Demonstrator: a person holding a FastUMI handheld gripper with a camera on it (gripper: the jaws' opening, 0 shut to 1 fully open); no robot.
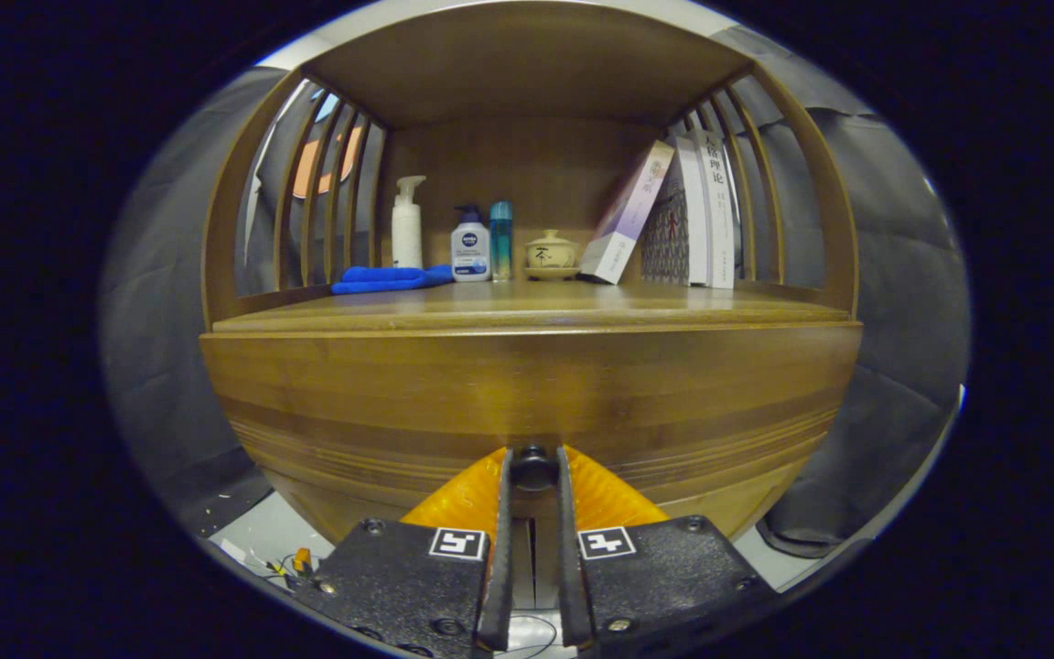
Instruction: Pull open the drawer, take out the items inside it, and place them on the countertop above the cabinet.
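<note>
We see our gripper [533,469] closed tight on the drawer's dark knob [533,465], both fingers pressing it. The drawer [527,403] front sits below the countertop [527,307]

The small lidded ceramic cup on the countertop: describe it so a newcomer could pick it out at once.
Above the closed drawer front, whose knob sits between the fingers of the gripper, runs the wooden countertop. Along its back row, the lidded cup sits on a saucer between a slim blue bottle and a leaning book. It alone is squat, round and beige.
</note>
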